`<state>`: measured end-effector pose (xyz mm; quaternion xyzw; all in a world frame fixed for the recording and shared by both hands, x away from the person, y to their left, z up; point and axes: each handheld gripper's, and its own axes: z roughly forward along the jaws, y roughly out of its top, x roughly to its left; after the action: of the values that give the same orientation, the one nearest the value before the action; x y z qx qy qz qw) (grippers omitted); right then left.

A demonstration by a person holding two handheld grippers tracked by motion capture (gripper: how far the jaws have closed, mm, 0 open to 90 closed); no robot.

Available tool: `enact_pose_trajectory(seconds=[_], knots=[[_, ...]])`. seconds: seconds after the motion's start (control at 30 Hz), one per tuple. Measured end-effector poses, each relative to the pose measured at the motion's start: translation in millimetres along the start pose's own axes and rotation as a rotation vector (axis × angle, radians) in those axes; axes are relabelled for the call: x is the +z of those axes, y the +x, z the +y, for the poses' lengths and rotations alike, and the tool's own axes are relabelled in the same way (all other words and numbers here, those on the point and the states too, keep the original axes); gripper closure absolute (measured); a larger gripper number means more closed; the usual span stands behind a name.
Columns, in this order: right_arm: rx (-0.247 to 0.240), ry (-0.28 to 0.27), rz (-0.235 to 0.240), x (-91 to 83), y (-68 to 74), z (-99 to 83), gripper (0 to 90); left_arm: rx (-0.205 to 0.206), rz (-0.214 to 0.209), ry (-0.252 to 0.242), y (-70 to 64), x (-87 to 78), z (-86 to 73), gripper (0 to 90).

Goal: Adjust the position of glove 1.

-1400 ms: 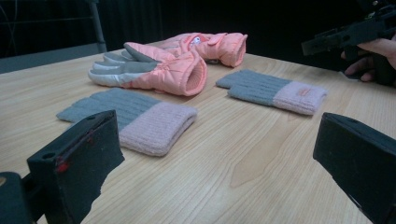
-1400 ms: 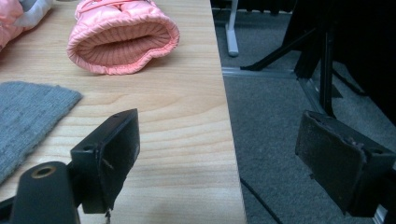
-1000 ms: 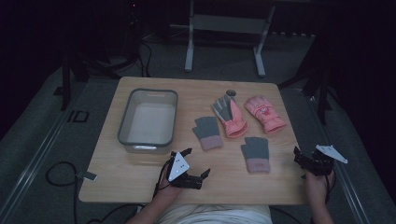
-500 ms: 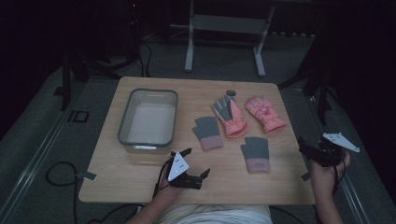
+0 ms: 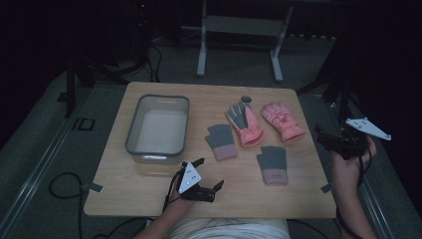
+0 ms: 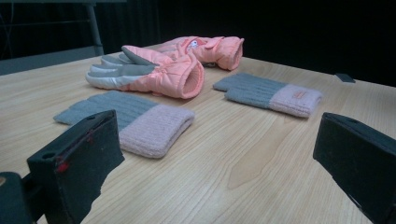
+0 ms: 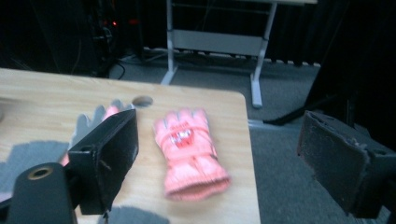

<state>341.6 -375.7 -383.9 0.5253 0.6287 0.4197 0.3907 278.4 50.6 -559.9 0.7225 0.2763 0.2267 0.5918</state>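
We see the left gripper [image 5: 209,174] low over the near edge of the wooden table [image 5: 149,191], its jaws spread wide and holding nothing. Through its own camera the jaws frame a grey mitten with a pink cuff [image 6: 126,121], which lies flat on the table just in front of them, not touching. A second grey mitten [image 6: 271,92] lies further to the right, and behind both are two pink gloves: one with grey palm [image 6: 149,70] and one more behind it [image 6: 210,46].

The right gripper [image 5: 331,142] is held in the air past the right edge of the table, also with jaws wide apart and empty. Its camera looks down on the pink glove with a red picture [image 7: 189,149], which lies near the right edge of the table.

On the left part of the table stands a clear box [image 5: 133,130], well apart from the gloves.
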Motion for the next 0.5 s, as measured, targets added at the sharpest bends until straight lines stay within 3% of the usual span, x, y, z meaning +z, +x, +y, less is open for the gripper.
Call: enact_pose_trajectory(seconds=[0.1, 0.17, 0.3, 0.5], knots=[[-0.014, -0.013, 0.007, 1.4, 5.7, 7.5, 11.2, -0.004, -0.001, 0.000, 0.0, 0.1, 0.0, 0.5], [-0.052, -0.020, 0.016, 3.7, 15.2, 15.9, 10.4, -0.001, -0.001, -0.001, 0.0, 0.0, 0.0, 0.5], [-0.090, -0.017, 0.082, 8.8, 29.2, 26.1, 10.5, -0.004, -0.002, -0.001, 0.1, -0.1, 0.0, 0.5], [-0.158, -0.029, 0.131, 16.7, 49.7, 35.5, 19.2, -0.004, -0.004, -0.001, 0.3, -0.1, -0.1, 0.5]])
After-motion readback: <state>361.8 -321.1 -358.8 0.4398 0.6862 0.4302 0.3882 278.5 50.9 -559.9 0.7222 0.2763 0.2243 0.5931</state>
